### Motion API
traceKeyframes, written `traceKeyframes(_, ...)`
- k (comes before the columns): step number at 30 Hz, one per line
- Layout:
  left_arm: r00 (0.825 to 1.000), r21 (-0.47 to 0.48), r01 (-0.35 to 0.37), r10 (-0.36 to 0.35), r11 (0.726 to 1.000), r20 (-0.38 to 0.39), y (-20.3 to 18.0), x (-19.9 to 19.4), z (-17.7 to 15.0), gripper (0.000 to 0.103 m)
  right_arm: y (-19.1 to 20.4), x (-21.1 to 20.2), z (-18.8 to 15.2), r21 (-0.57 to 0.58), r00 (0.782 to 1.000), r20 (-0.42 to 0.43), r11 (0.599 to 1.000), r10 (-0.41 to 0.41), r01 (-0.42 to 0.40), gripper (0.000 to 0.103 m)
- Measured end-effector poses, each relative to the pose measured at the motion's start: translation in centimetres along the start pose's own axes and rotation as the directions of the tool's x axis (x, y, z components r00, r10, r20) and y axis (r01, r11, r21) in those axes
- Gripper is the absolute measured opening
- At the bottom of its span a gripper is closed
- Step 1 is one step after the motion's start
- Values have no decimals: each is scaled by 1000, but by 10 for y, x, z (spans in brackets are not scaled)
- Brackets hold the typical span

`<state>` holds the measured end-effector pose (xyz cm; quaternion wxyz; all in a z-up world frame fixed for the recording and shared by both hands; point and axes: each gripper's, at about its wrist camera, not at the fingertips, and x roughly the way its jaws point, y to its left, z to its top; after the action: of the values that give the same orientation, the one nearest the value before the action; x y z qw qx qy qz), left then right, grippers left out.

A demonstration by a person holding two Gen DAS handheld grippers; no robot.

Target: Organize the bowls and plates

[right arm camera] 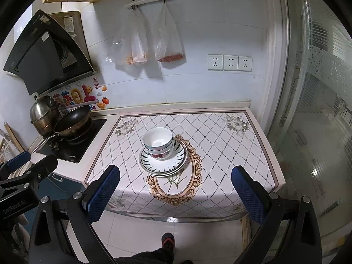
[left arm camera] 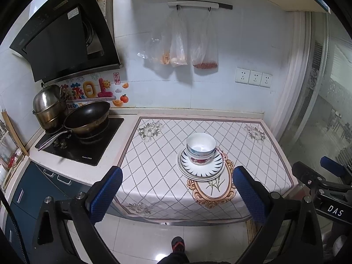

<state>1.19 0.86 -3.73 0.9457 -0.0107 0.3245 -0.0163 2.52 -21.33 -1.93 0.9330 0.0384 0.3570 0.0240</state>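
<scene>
Bowls (left arm camera: 201, 148) nested on stacked plates (left arm camera: 200, 169) mid-counter (left arm camera: 272, 154): seemingly done. Left tool (left arm camera: 177, 194) and right tool (right arm camera: 175, 192) wide open, empty, held back.

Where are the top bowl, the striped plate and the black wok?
Top bowl (left arm camera: 201, 142): left wrist view, on its white inner wall.
Striped plate (left arm camera: 202, 169): left wrist view, on its bare front rim.
Wok (right arm camera: 73, 117): right wrist view, on its dark inside.
</scene>
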Motion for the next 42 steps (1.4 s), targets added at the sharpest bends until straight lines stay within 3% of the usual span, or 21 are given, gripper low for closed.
traceKeyframes(42,1000,24,-2,2,1000,9,4,-5,0,103,5,-6,-10,32,1000,15,999,-1,1,103)
